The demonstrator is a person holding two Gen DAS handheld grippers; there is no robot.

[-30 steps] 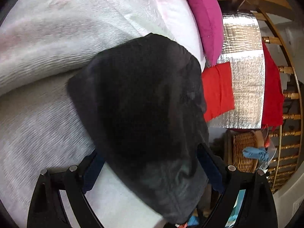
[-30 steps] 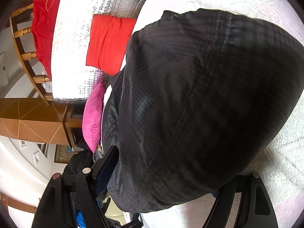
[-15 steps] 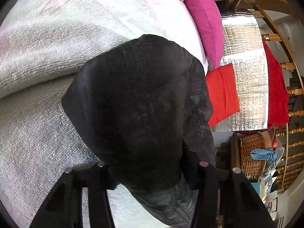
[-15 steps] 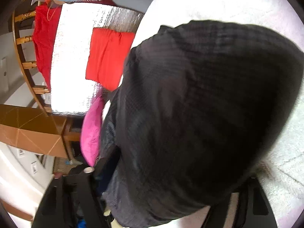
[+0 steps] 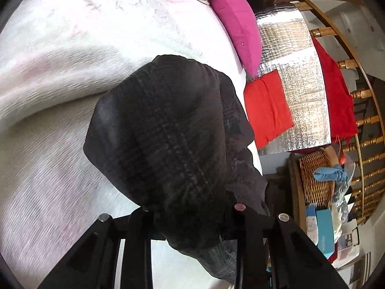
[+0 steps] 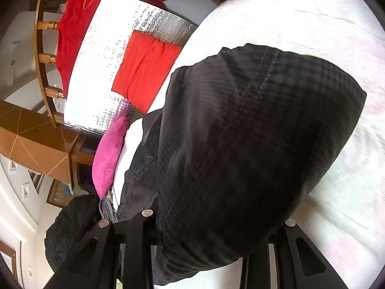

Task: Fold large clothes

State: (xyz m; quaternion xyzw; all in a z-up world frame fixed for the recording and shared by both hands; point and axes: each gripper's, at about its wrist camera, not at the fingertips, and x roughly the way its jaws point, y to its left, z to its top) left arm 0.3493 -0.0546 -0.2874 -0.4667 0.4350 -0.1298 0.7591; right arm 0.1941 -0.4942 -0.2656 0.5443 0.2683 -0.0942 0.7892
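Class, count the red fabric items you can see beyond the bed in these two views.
2. A red cloth lies on the silver sheet beside the bed; another red fabric hangs by the wooden railing. Others may be hidden behind the dark garment.

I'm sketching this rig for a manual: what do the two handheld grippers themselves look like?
Both look alike. The left gripper and the right gripper have matte black angular linkage arms with triangular cut-outs and round silver pivot pins. No cables, markings, hands or sleeves are visible.
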